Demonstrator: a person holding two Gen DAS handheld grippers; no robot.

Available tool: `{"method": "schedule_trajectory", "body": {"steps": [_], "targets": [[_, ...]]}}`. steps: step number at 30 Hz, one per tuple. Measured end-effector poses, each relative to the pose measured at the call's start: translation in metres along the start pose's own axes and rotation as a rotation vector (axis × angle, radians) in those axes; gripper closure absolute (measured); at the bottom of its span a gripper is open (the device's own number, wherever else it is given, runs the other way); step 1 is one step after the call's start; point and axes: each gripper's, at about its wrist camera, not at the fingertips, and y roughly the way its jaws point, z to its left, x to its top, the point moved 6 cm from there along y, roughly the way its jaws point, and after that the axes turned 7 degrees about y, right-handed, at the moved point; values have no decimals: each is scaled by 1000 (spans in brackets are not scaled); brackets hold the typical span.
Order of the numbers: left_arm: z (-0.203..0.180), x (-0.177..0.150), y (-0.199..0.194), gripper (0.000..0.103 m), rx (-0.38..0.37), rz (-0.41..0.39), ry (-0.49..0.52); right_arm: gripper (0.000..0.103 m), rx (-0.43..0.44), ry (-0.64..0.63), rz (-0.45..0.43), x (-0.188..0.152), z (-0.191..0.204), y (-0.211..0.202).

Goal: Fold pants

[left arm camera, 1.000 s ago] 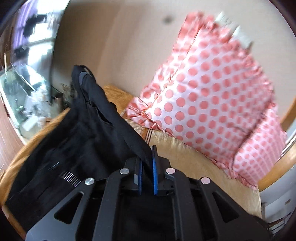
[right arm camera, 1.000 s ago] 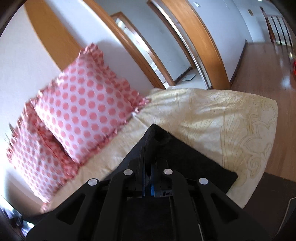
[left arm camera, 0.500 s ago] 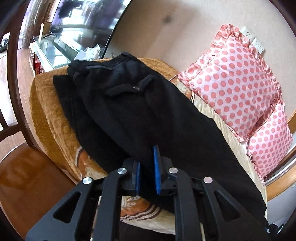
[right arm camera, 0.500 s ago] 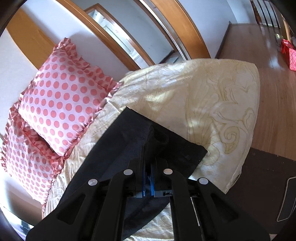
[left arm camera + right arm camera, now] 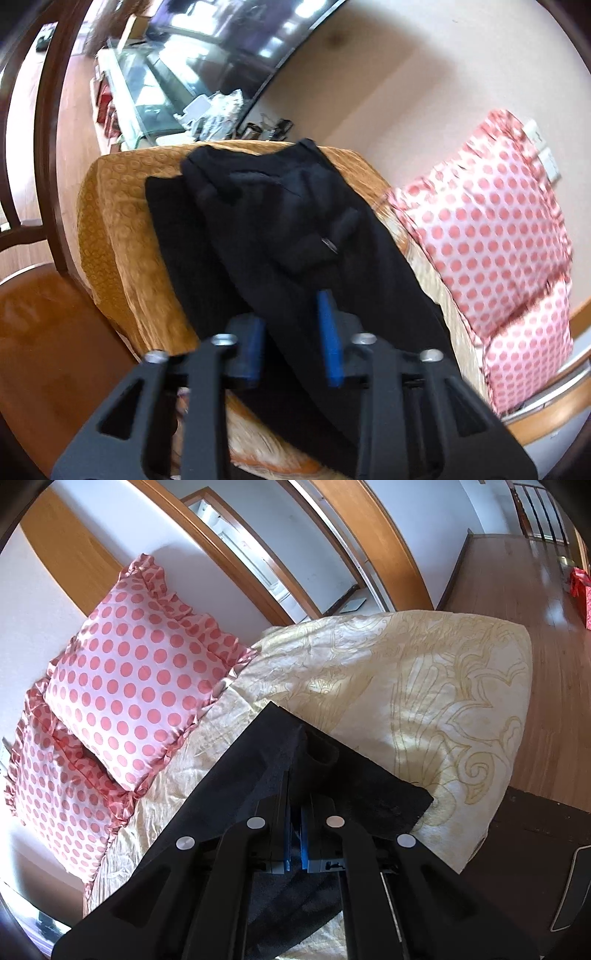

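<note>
The black pants [image 5: 295, 236] lie lengthwise along the sofa [image 5: 110, 206], beside the dotted pillows [image 5: 136, 686]. The left gripper [image 5: 291, 332] is spread wide, holding nothing; the right gripper [image 5: 295, 812] is pinched on the hem. Judged step: laying flat; next, fold hem toward waistband.

blur: shelf clutter [image 5: 225, 110] at 11 o'clock | hidden: pants [image 5: 332, 775] hem under right gripper [image 5: 295, 843] | cut off: pillow [image 5: 524, 373] at 4 o'clock

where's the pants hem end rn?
Right wrist view: the hem end of the pants lies on the cream bedspread, right of the polka-dot pillows, pinched in the right claw.
</note>
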Motion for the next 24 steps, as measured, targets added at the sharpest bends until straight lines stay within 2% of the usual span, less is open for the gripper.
{"method": "schedule_trajectory", "body": {"steps": [2,4,6,9,12,16,19,21,24], "targets": [[2,2,-2,97,-28,10,-23,100,40,19,-5,4,2,-8],[-4,4,-19,97,-30,-34,21,99,58,15,-27,7,4,-19],[-8,2,-32,97,-14,-64,64,100,22,-2,-29,4,-1,-20],[0,-7,-25,97,38,-40,90,99,-40,41,41,-8,-25,-2],[6,-12,-24,97,41,-29,76,100,-32,88,54,-14,-34,0],[3,-7,-30,97,77,-44,149,99,-46,32,31,-14,-26,-7],[5,-10,-27,96,100,-39,156,99,-43,60,36,-16,-29,-8],[3,-10,-28,96,106,-47,170,99,-51,34,17,-15,-27,-13],[5,-10,-22,95,119,-21,181,99,-78,33,44,-16,-31,-5]]}}
